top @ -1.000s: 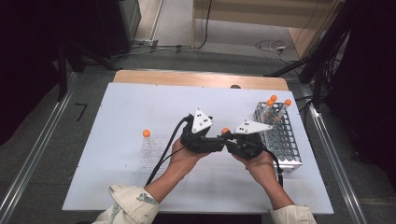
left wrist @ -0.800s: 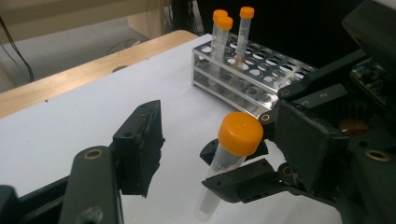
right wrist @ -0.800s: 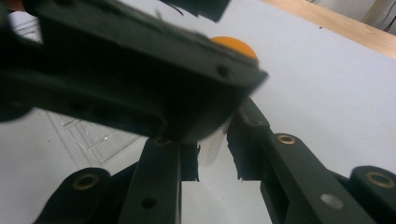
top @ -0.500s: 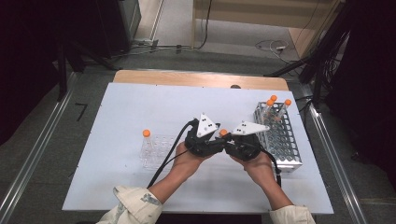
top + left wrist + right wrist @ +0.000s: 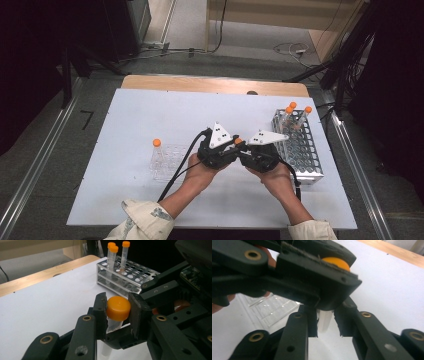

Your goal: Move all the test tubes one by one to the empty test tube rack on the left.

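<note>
A clear tube with an orange cap [image 5: 238, 141] hangs between both grippers above the middle of the table. My left gripper [image 5: 118, 310] is shut on the orange cap [image 5: 118, 307]; its jaws have just been closing and both pads press on the cap. My right gripper [image 5: 325, 326] flanks the clear tube body [image 5: 325, 319] below the cap. Its jaws have just been opening, and a thin gap shows beside the tube. In the high view the left gripper [image 5: 234, 145] and right gripper [image 5: 243, 150] meet tip to tip.
A metal tube rack [image 5: 306, 161] stands at the right, with three orange-capped tubes [image 5: 292, 109] in its far end. A clear plastic tray [image 5: 172, 161] lies to the left with one capped tube [image 5: 157, 148] beside it. The table's wooden far edge [image 5: 210, 83] is behind.
The left gripper's jaws have drawn in onto the orange cap. Both hands have stayed where they were, with the tube between them.
</note>
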`<state>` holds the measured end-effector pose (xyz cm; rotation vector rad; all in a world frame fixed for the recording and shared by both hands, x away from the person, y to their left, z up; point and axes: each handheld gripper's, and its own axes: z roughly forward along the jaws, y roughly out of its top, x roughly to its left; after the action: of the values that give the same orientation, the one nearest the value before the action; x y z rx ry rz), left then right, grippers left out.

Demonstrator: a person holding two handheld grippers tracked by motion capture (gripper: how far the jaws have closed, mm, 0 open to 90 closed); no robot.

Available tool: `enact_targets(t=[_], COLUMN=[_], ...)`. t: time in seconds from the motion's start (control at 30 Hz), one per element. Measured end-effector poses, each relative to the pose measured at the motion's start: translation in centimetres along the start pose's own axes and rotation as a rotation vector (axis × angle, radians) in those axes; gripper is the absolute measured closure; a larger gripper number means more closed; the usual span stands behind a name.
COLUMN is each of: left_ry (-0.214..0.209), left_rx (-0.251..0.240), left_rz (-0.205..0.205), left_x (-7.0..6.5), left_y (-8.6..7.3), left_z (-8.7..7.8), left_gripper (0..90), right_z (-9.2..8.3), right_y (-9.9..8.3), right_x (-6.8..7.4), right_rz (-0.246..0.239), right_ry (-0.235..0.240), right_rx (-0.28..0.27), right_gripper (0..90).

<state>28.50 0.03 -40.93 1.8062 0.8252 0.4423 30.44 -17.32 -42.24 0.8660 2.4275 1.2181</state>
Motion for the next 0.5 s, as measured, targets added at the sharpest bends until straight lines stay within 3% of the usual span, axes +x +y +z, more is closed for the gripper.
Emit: enact_targets(t=[0.1,0.27,0.5], left_ry=[-0.006,0.008,0.046], left_rx=[-0.012,-0.021,-0.042], left_rz=[-0.013,-0.022,-0.033], left_x=[0.2,0.6,1.7], left_y=[0.2,0.6,0.8], left_z=[-0.5,-1.2,-3.0], left_gripper=[70.5,70.4,70.3], right_z=[0.0,0.0,0.0], right_y=[0.0,0.0,-0.2], right_x=[-0.3,-0.4,-0.5], right_rz=[0.012,0.022,0.044], right_ry=[0.038,0.033,0.031], right_rx=[-0.003,-0.001,0.010], right_gripper=[54.7,35.8,23.4])
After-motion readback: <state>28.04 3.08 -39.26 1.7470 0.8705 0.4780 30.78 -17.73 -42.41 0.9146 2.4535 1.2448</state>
